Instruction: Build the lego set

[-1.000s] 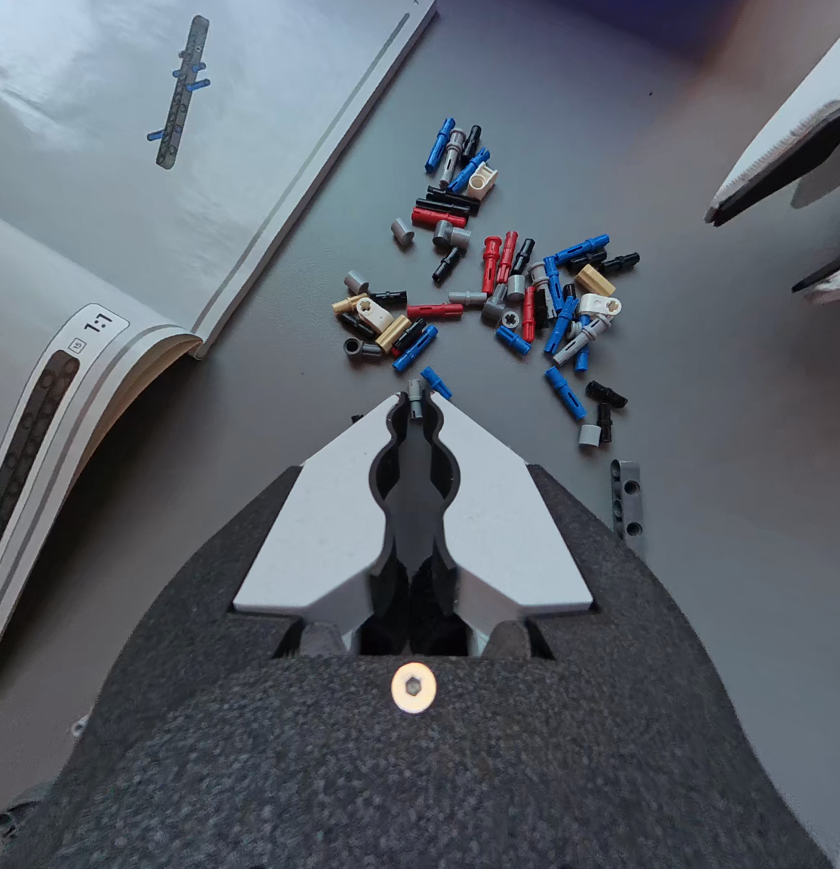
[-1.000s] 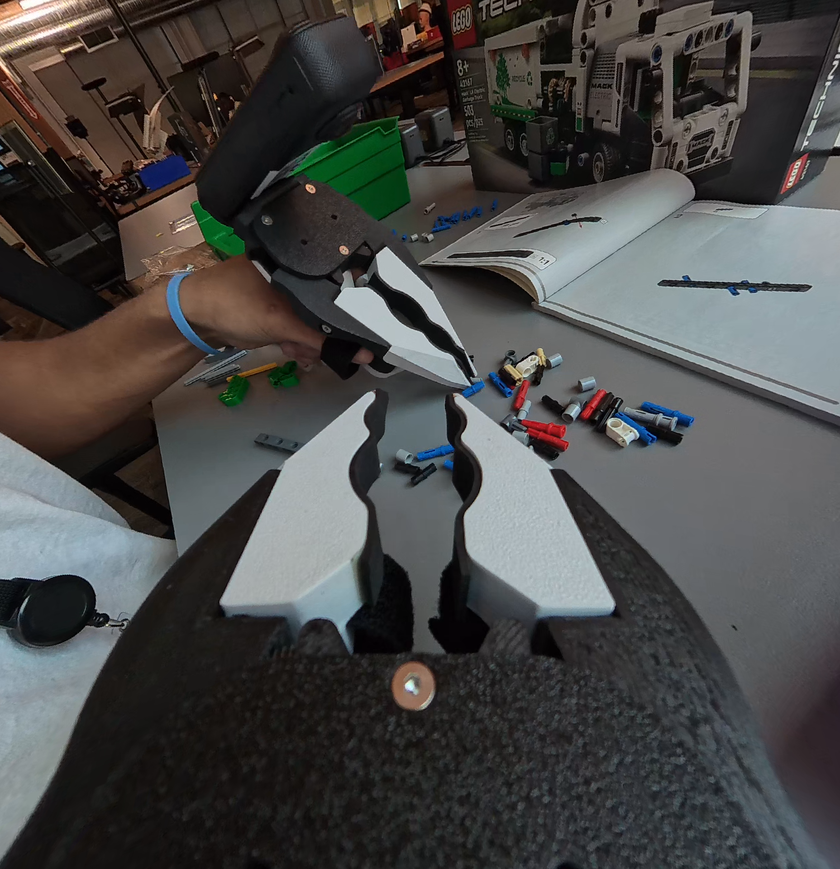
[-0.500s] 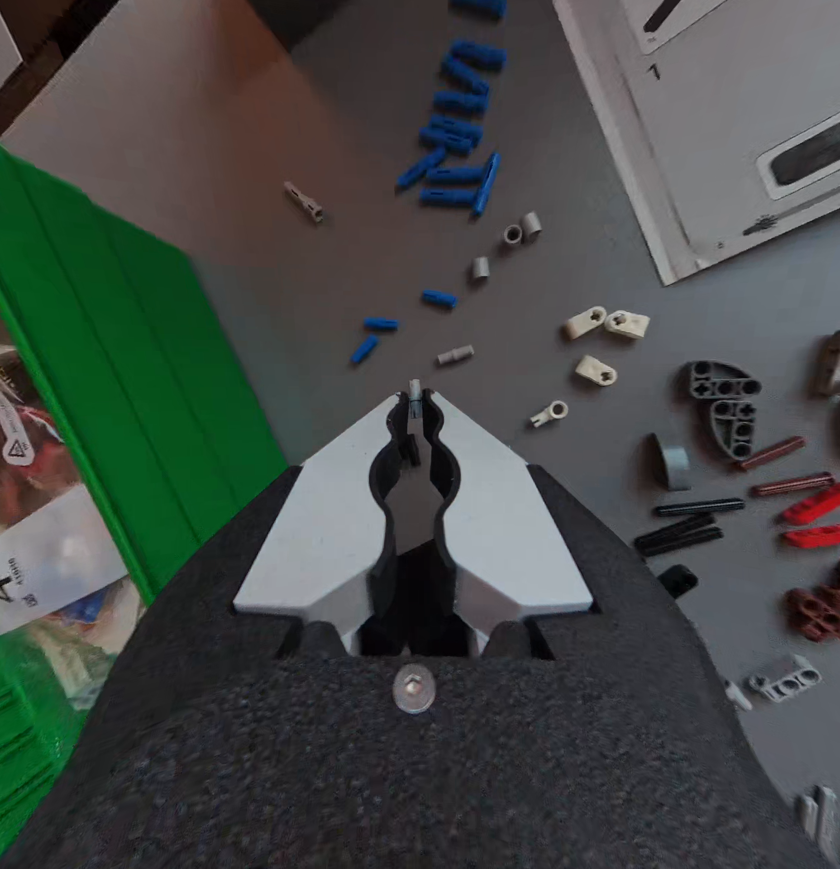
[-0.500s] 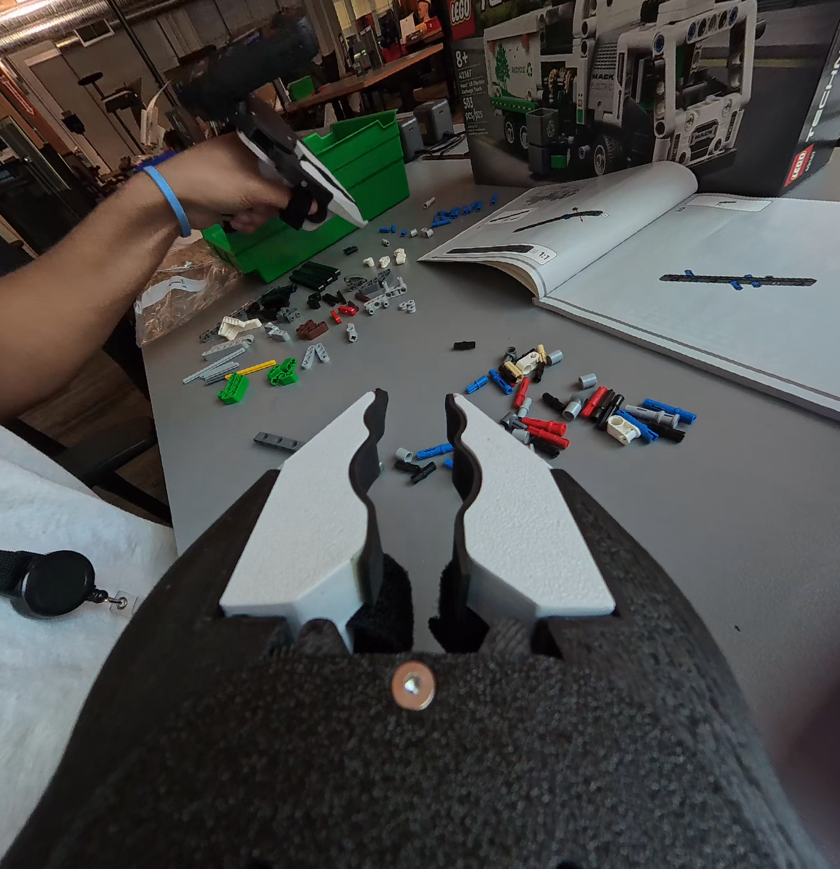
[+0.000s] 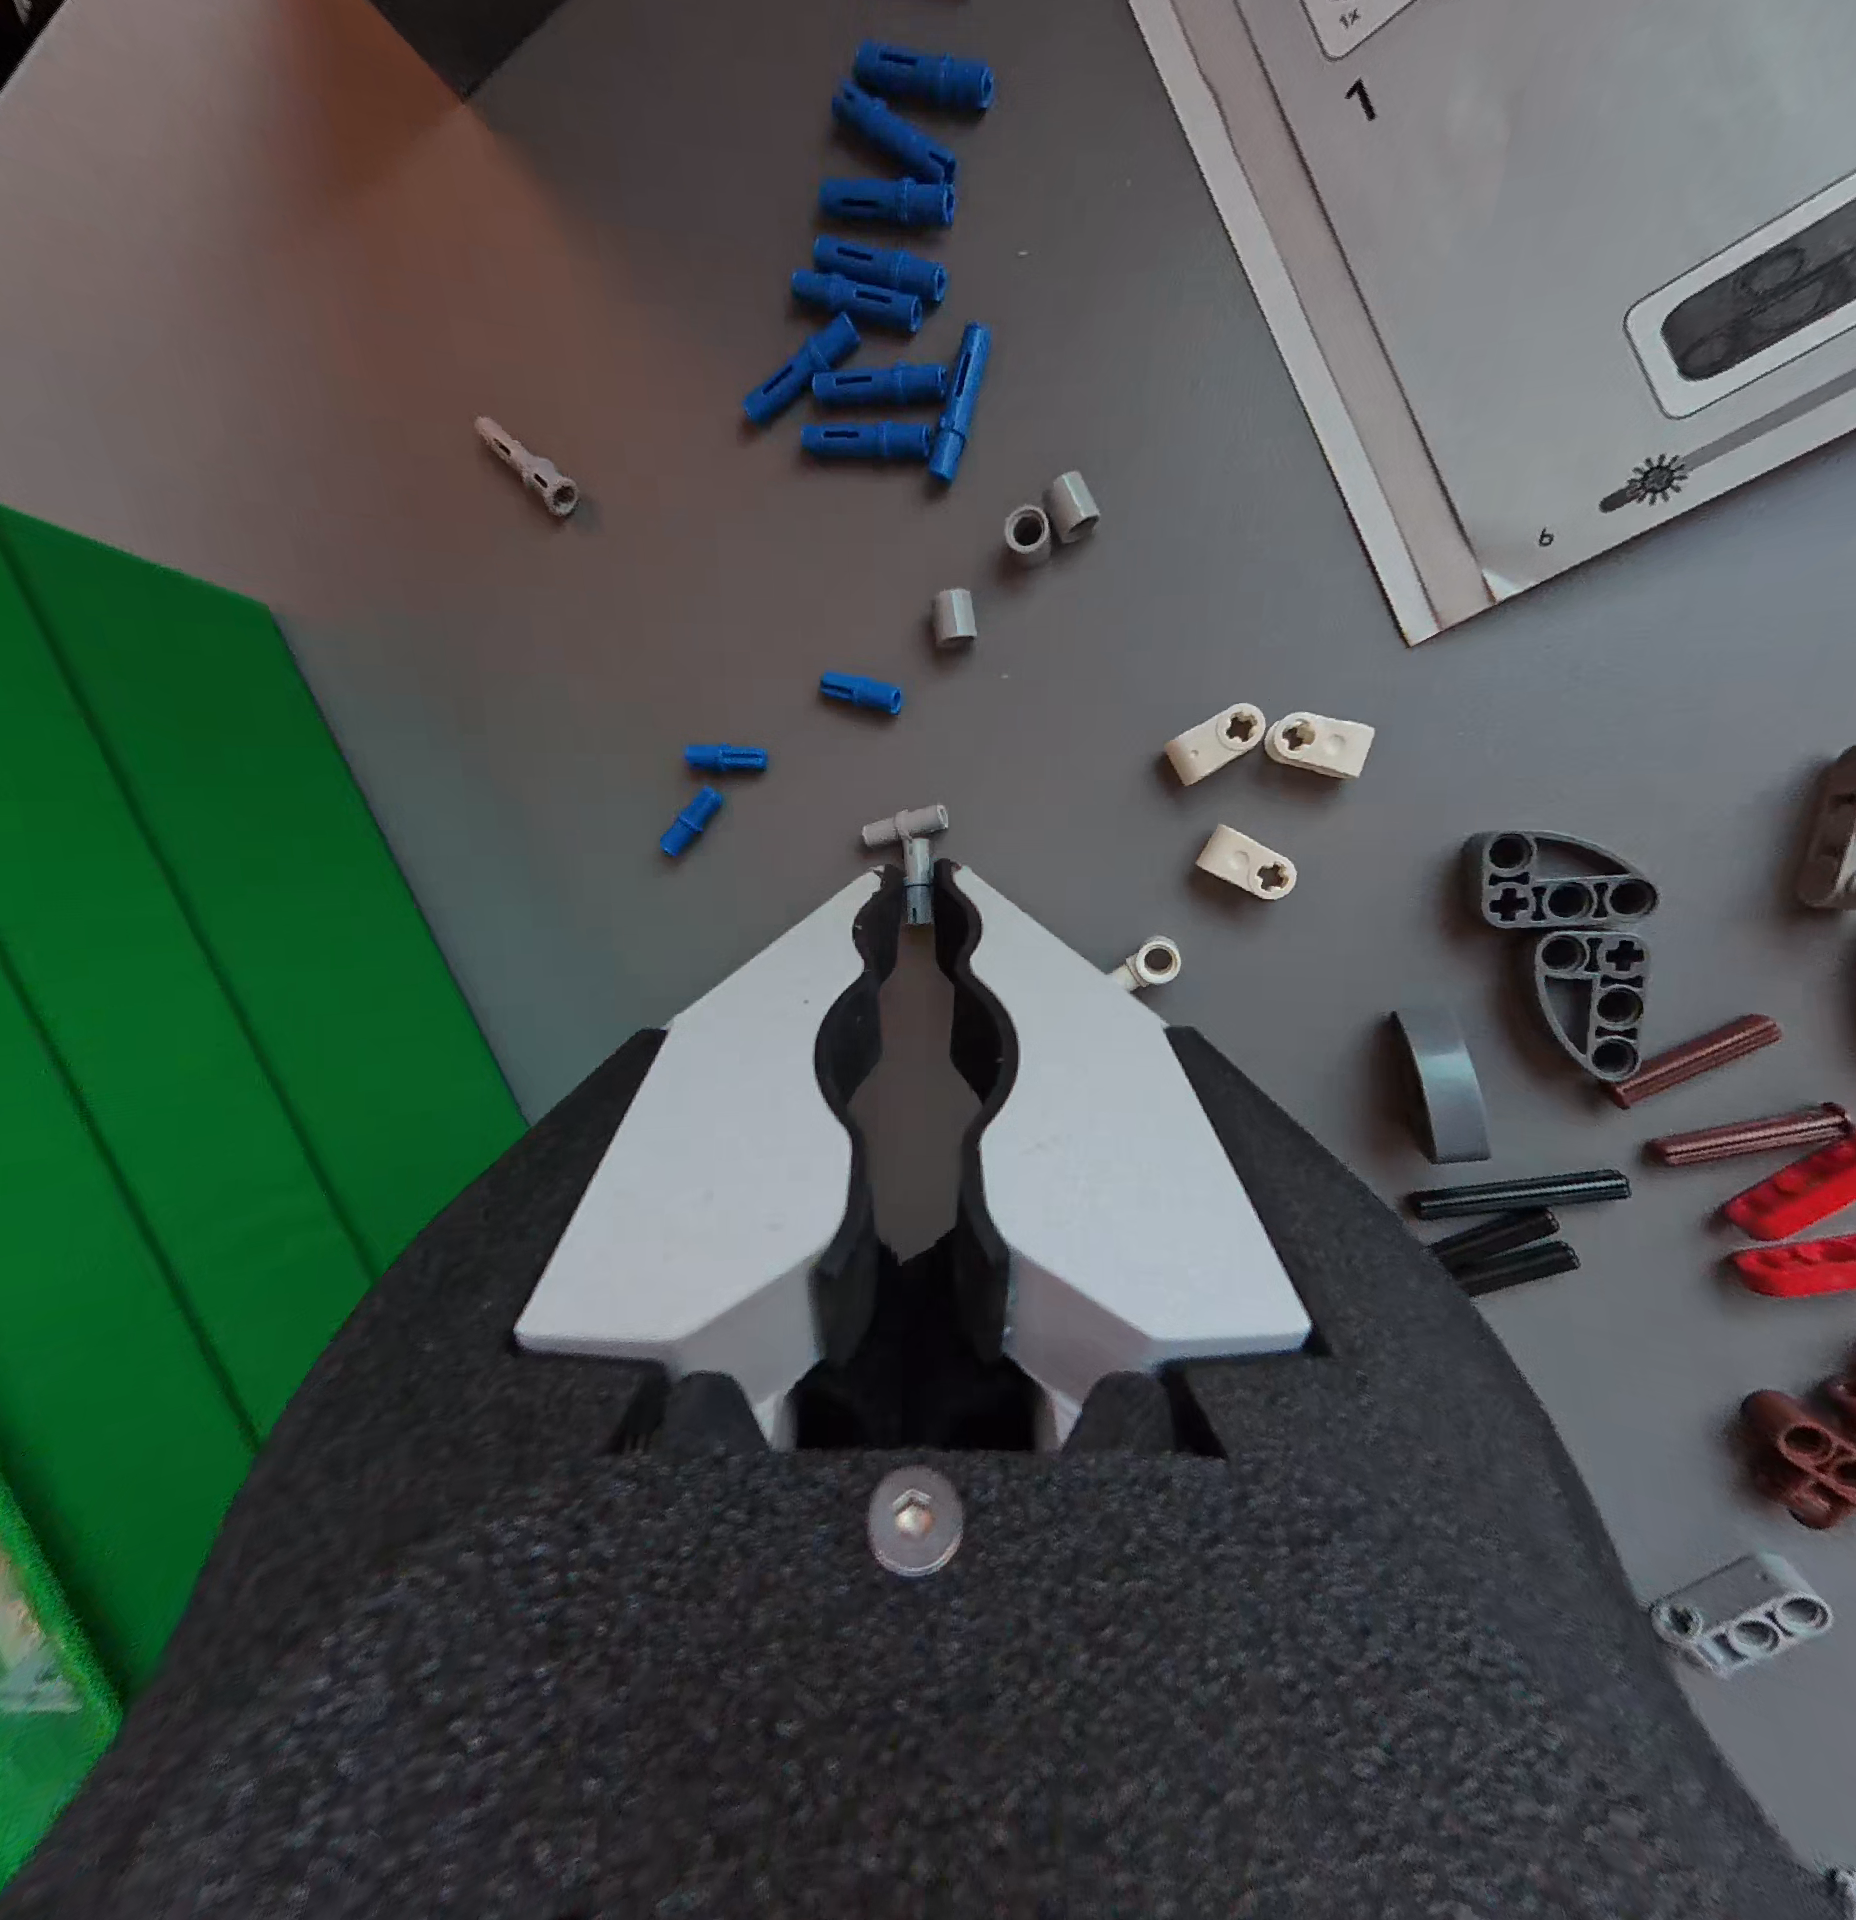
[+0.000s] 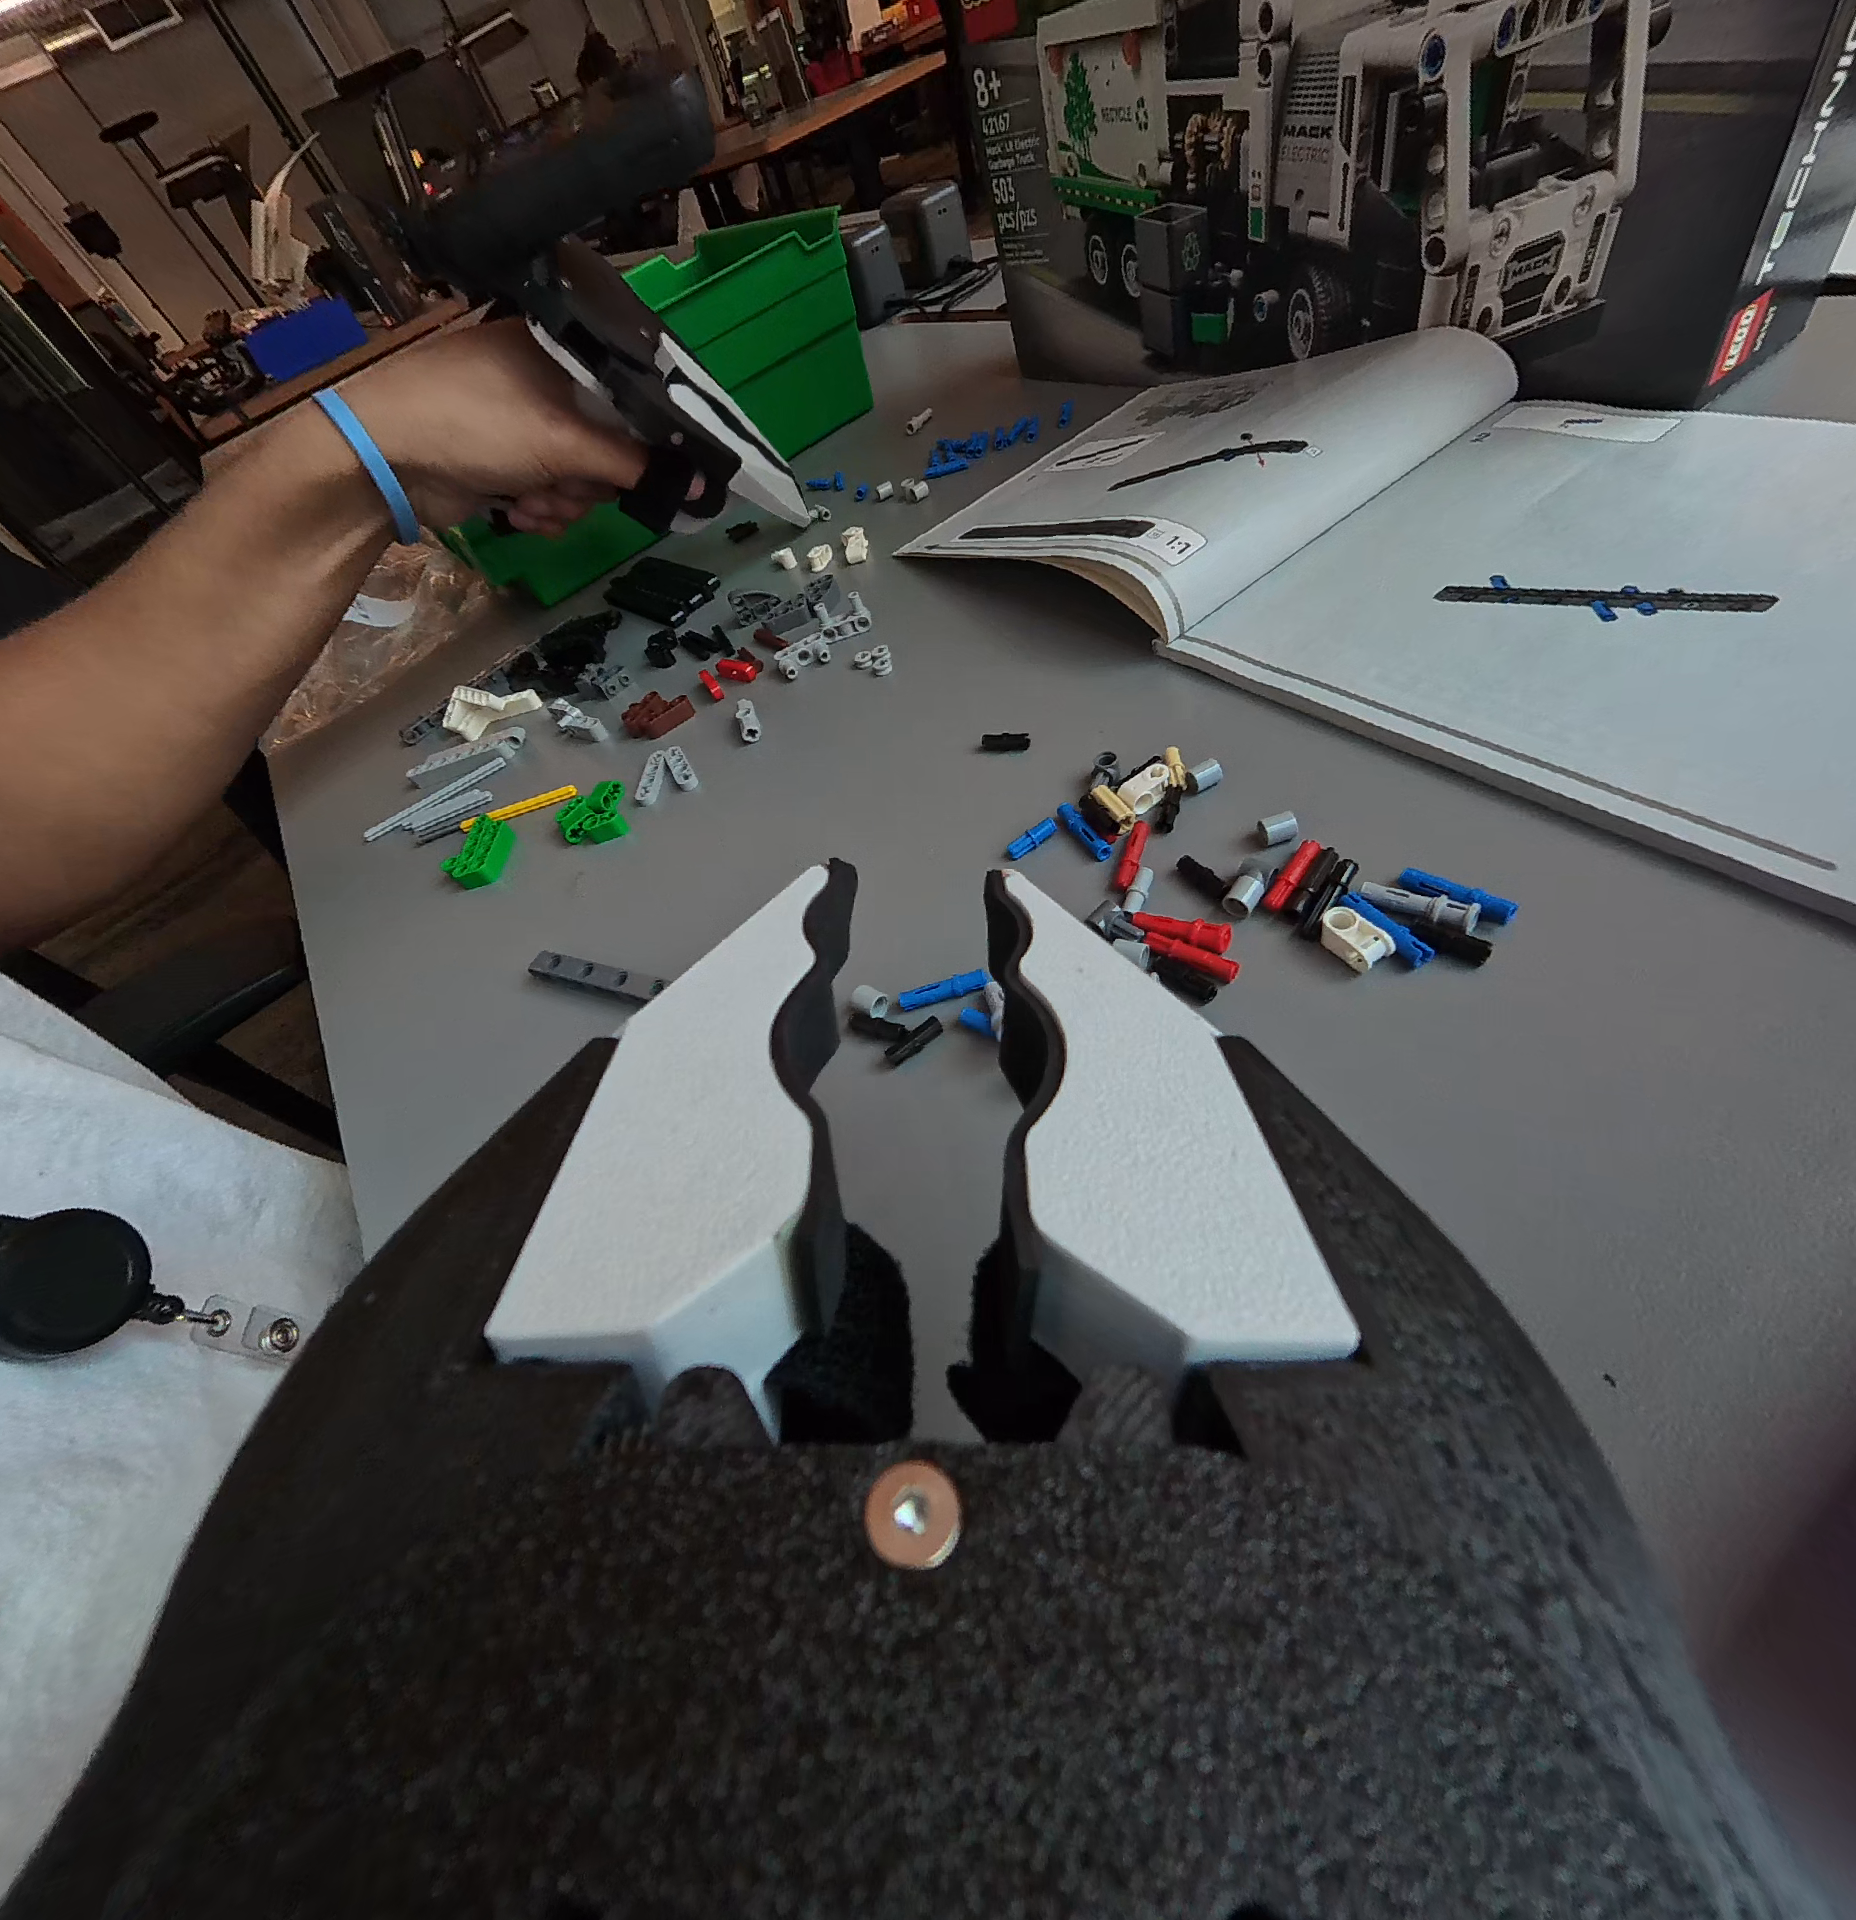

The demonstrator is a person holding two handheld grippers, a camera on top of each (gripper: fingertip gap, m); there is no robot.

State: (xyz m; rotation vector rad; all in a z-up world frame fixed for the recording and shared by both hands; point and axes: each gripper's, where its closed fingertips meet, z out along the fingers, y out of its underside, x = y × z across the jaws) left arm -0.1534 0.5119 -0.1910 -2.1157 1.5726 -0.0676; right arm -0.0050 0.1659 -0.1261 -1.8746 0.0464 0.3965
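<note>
My left gripper (image 5: 916, 883) is shut on a small grey pin (image 5: 918, 896) held upright at its tips, low over the grey table (image 5: 612, 582). The pin's far end meets a light grey pin (image 5: 903, 827) that lies crosswise on the table. In the right wrist view the left gripper (image 6: 799, 507) is at the far left by the green bin (image 6: 768, 312), held by a hand. My right gripper (image 6: 919, 883) is open and empty, above the table beside a pile of mixed pins (image 6: 1267, 883).
The green bin (image 5: 124, 935) is close on the left. Blue pins (image 5: 882, 281), tan connectors (image 5: 1267, 743), dark grey curved pieces (image 5: 1558, 894) and red pieces (image 5: 1807, 1195) lie around. The open instruction booklet (image 6: 1526, 582) and the set's box (image 6: 1423, 156) are at the back right.
My left gripper carried the grey pin from the mixed pin pile to the far left by the green bin and lowered it. The right gripper stayed still and open.
</note>
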